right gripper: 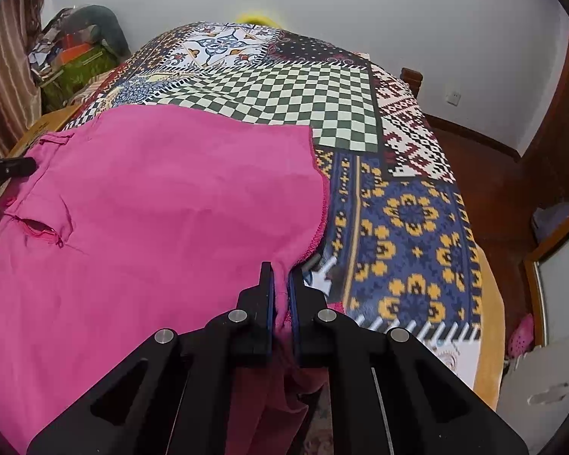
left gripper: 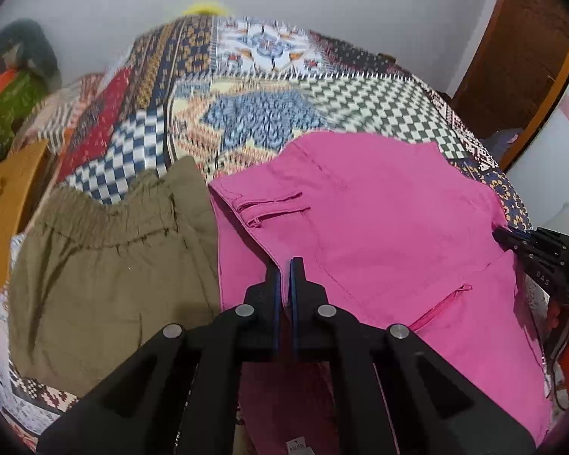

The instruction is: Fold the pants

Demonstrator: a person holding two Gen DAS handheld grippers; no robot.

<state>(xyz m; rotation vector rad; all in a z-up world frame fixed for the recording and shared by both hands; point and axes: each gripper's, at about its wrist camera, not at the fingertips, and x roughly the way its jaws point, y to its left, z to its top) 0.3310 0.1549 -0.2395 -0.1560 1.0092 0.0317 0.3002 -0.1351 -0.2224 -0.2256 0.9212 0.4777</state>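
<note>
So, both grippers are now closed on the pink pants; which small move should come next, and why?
Probably lift both grippers together and carry the near edge toward the far edge. The left gripper and right gripper each pinch the pink pants at the near side, while the cloth lies spread on the patterned bedcover, not yet folded over.

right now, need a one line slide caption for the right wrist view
Right gripper shut on the hem edge of pink pants spread on a patchwork bedspread, left gripper at the waistband.
</note>
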